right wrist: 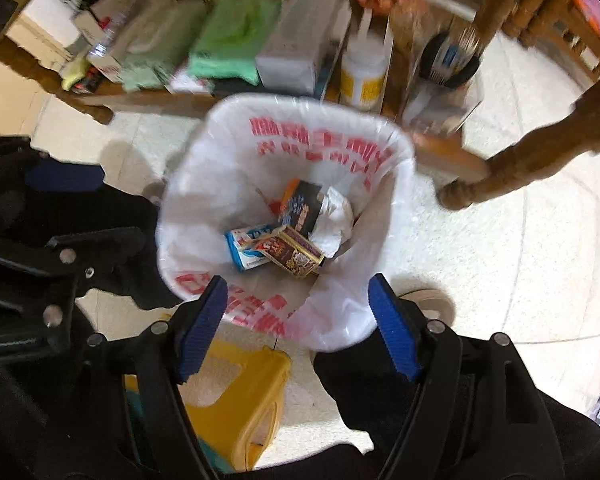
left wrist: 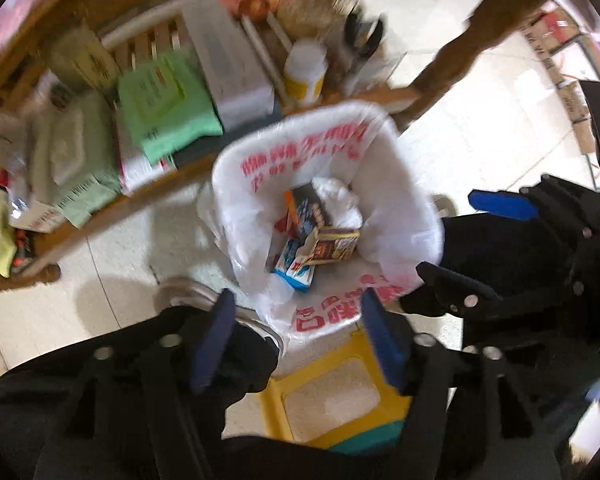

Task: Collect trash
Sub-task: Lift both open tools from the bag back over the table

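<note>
1. Both your grippers hang above the bin, which is lined with a white bag point(right wrist: 384, 208) printed in red. The left gripper point(left wrist: 300, 340) and the right gripper point(right wrist: 296, 320) have their blue pads spread wide, and nothing is between them.
2. The trash lies at the bottom of the bag, straight ahead and below both claws: a dark box point(right wrist: 302, 208), a blue-and-white carton point(right wrist: 244, 250), a brown-and-gold box point(right wrist: 296, 256) and some crumpled white paper point(right wrist: 336, 220).
3. The brown-and-gold box lies on top. In the right wrist view its long axis runs from upper left to lower right, across the line of your fingers.
4. I judge that neither hand is clearly nearer; the bin opening sits between them, and the right gripper appears in the left view just beside the bag rim.
5. More trash outside the bin I cannot find with certainty. The wooden shelf point(right wrist: 148, 100) behind holds packs and a white bottle point(right wrist: 364, 72), but motion blur hides what they are. The yellow stool point(right wrist: 244, 392) is partly covered by your fingers.
</note>
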`<state>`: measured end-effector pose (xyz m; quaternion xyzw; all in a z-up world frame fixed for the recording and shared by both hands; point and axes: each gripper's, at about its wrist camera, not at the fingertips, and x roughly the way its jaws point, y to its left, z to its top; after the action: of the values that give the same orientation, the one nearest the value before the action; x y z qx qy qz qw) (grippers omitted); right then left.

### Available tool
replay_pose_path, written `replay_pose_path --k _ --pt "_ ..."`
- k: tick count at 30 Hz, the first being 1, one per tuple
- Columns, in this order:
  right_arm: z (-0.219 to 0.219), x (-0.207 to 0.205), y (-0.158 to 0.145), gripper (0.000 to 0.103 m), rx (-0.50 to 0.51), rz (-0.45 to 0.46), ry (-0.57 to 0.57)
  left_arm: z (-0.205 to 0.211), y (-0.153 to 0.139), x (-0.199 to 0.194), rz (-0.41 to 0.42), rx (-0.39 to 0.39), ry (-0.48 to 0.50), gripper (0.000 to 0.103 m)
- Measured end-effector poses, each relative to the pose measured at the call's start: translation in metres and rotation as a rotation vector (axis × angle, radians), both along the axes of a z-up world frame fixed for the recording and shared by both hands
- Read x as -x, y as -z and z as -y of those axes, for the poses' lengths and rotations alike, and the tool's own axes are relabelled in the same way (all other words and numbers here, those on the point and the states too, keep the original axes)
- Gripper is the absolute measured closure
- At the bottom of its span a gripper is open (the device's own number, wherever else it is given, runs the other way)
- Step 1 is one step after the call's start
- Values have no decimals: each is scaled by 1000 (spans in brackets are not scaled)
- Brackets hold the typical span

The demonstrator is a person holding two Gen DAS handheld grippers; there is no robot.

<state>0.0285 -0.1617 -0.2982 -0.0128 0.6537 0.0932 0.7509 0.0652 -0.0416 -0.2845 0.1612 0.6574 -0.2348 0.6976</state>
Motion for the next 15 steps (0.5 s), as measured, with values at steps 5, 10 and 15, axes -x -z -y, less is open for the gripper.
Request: replay_pose_path --k 5,10,15 --pt "5 11 -96 18 -25 124 -47 -12 -84 5 59 14 21 29" --pt "22 1 -184 9 -60 228 -54 -30 -185 -21 129 105 -45 15" --pt "42 -27 -257 9 -53 321 -39 -37 -270 -60 224 114 -114 9"
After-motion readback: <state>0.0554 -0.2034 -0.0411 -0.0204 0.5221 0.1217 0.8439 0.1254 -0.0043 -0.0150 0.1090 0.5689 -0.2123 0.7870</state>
